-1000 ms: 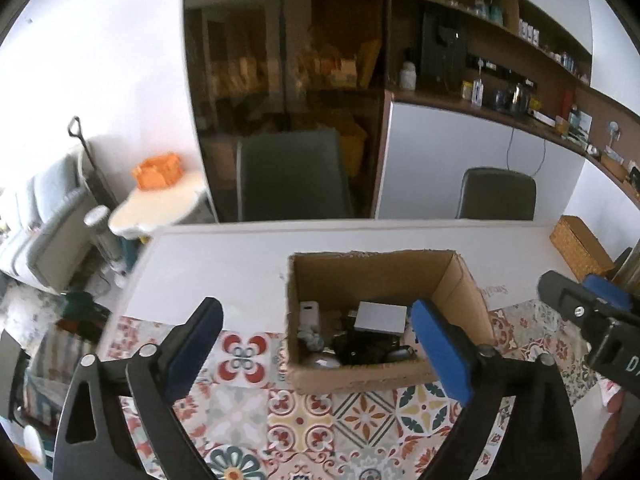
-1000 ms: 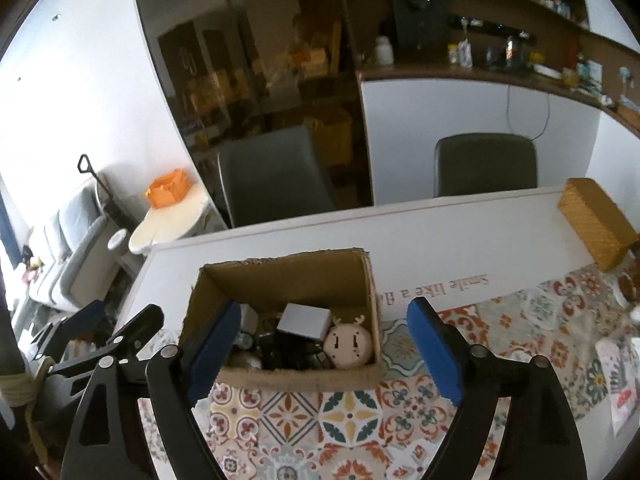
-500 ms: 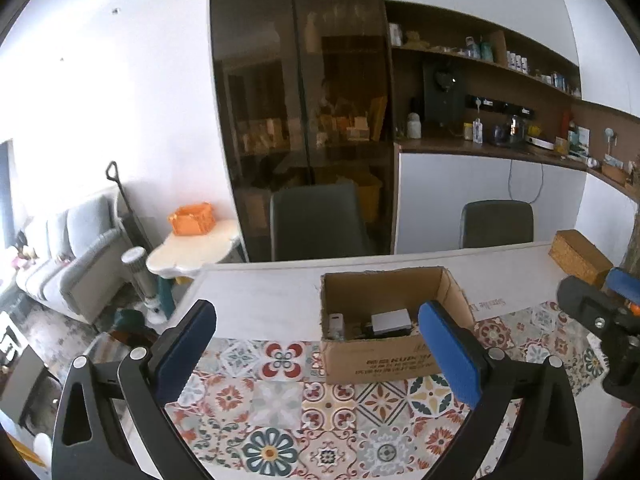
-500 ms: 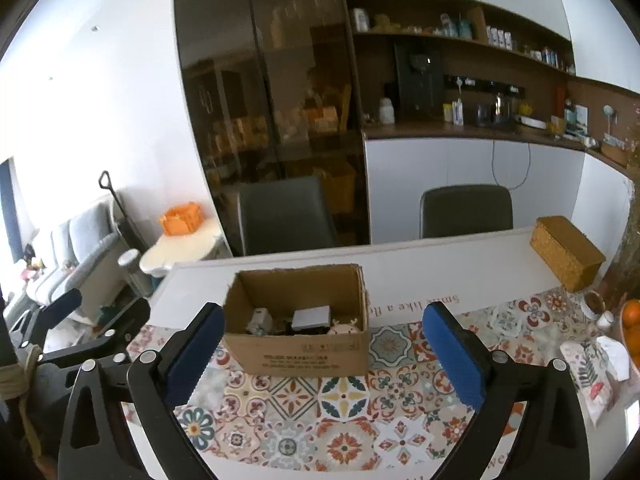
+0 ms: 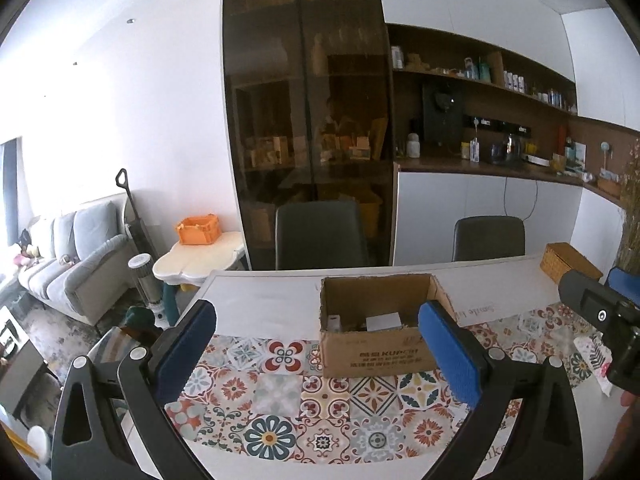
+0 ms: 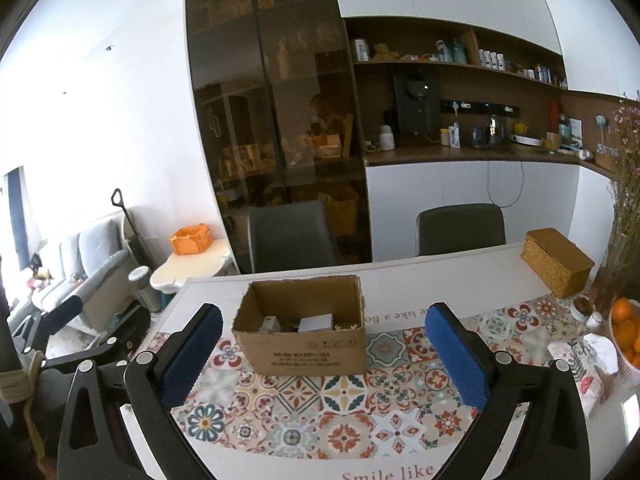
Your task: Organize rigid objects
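An open cardboard box point(image 5: 372, 354) stands on the patterned tablecloth point(image 5: 280, 400); it also shows in the right wrist view point(image 6: 308, 354). Several small objects lie inside, among them a grey box point(image 5: 383, 322) and a white item point(image 5: 334, 322); most are hidden by the box wall. My left gripper point(image 5: 316, 354) is open and empty, held back from the box. My right gripper point(image 6: 324, 354) is open and empty, also back from the box. The right gripper's body shows at the right edge of the left wrist view point(image 5: 600, 320).
A wicker box point(image 6: 558, 262) sits at the table's far right. A bowl of oranges point(image 6: 628, 334), small jars point(image 6: 582, 306) and a patterned cloth point(image 6: 588, 364) lie at the right. Two grey chairs point(image 6: 292, 236) stand behind the table.
Both grippers have pulled up and back from the box, so the box looks smaller and farther. Both stay open and empty.
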Tool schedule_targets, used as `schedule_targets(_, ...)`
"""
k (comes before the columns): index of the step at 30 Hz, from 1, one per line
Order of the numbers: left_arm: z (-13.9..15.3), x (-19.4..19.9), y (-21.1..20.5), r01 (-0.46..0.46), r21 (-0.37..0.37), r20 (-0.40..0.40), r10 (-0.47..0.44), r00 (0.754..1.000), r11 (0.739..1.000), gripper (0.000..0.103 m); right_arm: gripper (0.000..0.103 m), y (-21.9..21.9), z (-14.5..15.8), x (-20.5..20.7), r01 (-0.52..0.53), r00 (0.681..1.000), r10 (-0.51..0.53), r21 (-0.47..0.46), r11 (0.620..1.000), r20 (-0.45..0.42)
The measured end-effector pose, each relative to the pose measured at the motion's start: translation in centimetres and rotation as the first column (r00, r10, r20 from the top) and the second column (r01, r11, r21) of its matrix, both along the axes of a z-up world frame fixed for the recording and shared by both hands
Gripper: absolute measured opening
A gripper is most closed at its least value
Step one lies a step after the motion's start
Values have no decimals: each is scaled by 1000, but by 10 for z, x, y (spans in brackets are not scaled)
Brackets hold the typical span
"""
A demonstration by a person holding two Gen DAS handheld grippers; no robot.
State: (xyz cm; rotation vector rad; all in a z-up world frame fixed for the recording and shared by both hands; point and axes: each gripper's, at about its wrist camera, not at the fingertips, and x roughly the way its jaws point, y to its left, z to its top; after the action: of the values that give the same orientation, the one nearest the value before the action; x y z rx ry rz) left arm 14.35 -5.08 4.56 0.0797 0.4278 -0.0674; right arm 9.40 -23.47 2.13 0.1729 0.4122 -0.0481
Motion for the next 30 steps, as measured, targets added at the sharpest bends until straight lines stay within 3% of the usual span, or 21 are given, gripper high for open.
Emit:
schedule_targets(5, 3, -6, 2, -2, -4, 2, 2, 1000, 1000, 103, 102, 2, 4, -13, -1, 1000, 1, -3, 1000, 31)
schedule_targets(30, 12, -26, 10, -40, -15, 58, 41, 997, 999, 103, 102, 4, 9, -21, -2, 1000, 2, 18, 1000, 26)
